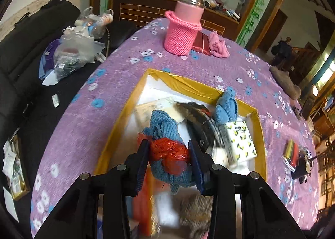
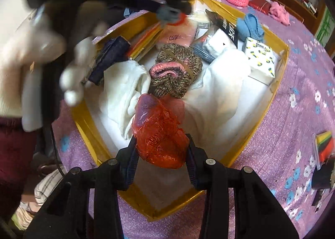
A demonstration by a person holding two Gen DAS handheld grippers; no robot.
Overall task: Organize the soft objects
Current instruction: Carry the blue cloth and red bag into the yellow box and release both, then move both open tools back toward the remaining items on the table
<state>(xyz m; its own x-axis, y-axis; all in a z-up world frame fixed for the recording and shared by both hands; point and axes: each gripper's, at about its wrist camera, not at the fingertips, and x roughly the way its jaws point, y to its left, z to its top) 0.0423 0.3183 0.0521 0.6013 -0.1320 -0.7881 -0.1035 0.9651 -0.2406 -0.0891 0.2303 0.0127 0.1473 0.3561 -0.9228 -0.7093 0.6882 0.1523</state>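
A lived-in home sitting room is showing here: a floral purple tablecloth [image 1: 117,83] is covering the table, a black sofa [image 1: 27,50] is holding plastic bags [image 1: 75,48] at ten o'clock, and a cluttered wooden sideboard [image 1: 146,6] is standing at twelve.

You are gripping a crinkled, glossy red plastic bag [image 2: 161,142] in your right matt black plastic gripper [image 2: 162,159], while your left gripper [image 1: 169,155] is pinching a thin red plastic mesh [image 1: 169,152] around a nubby blue knitted cloth [image 1: 165,125]. Below, a shiny gold-taped cardboard box [image 2: 280,67] is holding soft white fabric [image 2: 222,96] and a rough speckled brown knit hat [image 2: 178,67]. A fuzzy purple flowered tablecloth [image 1: 117,71] is lying underneath, bearing a coarse pink crocheted sleeve [image 1: 180,35].
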